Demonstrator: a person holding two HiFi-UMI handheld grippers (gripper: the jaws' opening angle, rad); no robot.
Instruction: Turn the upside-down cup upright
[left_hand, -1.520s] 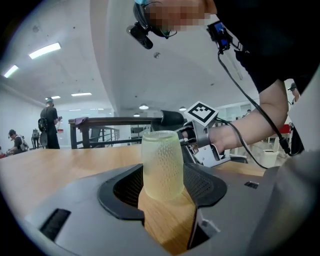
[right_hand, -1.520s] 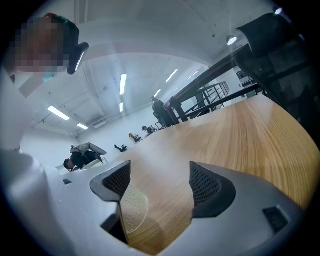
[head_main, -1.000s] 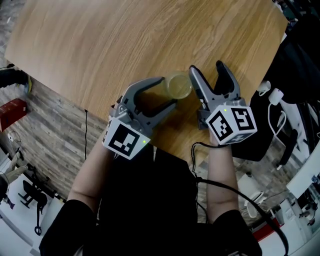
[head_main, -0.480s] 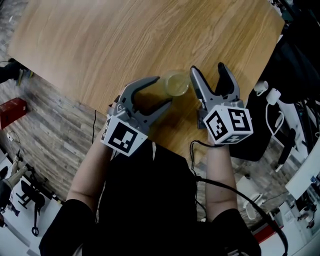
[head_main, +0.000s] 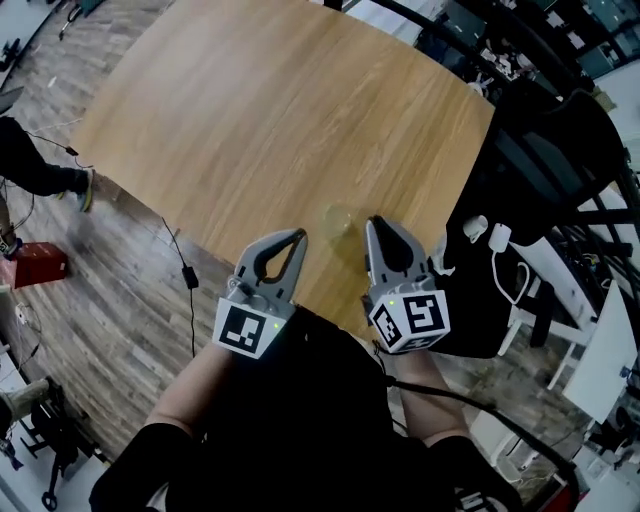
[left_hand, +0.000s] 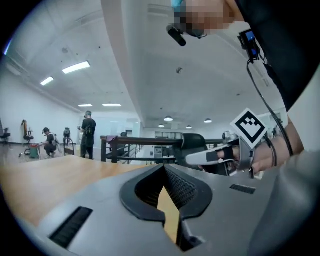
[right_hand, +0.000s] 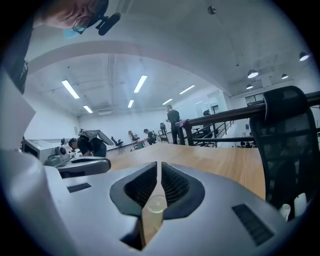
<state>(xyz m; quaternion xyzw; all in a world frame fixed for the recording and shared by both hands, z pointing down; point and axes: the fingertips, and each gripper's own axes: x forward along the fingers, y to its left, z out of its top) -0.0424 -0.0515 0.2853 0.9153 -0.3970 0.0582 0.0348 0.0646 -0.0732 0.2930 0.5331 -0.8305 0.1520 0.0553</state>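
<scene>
A small clear yellowish cup (head_main: 338, 220) stands on the wooden table (head_main: 250, 120) near its front edge; I cannot tell which end is up. Both grippers hang above the table edge, clear of the cup. My left gripper (head_main: 298, 236) is shut and empty, its tips meeting in the left gripper view (left_hand: 163, 167). My right gripper (head_main: 375, 224) is closing, its tips together with nothing between them. In the right gripper view the cup (right_hand: 156, 204) shows through the gap below the joined tips (right_hand: 159, 164). The cup lies ahead of and between the two grippers.
A black office chair (head_main: 540, 150) stands at the table's right end. A white charger and cable (head_main: 490, 240) hang beside it. A black cord (head_main: 185, 270) and a red box (head_main: 35, 265) lie on the plank floor at left. People stand far off in the room.
Both grippers have lifted up and back from the cup, and their jaws have gone from wide open to closed. The cup stays on the table.
</scene>
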